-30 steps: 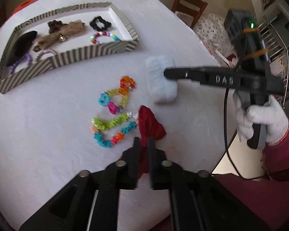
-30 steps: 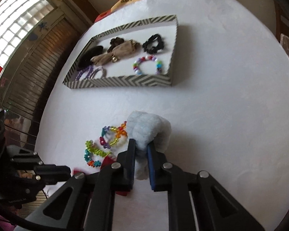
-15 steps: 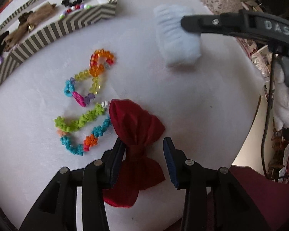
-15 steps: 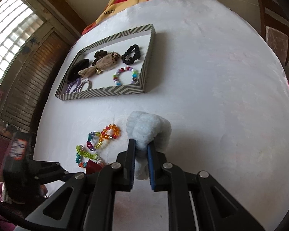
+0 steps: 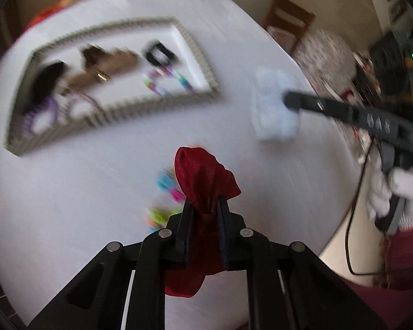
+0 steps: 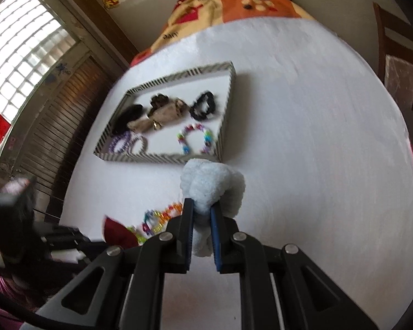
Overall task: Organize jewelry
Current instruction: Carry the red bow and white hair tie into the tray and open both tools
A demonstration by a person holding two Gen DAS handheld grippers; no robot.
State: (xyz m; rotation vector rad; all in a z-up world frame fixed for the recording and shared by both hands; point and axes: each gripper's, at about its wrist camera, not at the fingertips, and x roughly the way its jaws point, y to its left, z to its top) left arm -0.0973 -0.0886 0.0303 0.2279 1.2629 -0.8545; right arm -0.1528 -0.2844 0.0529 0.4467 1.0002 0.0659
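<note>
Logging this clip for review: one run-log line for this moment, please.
left gripper: just closed on red bow | right gripper: shut on pale blue fluffy scrunchie | striped tray: holds several accessories | bead bracelets: on table

Motion blur smears tray [image 5: 203, 63] and beads [image 5: 166, 183].

Dark red bow [image 5: 203, 176], pale blue fluffy scrunchie [image 6: 212, 184], black-and-white striped tray [image 6: 228, 104].

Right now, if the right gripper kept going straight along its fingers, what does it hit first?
Probably the striped tray: its near wall lies just past the pale blue fluffy scrunchie that the right gripper holds. Depth is unclear, so it could meet the white tabletop just short of it.
</note>
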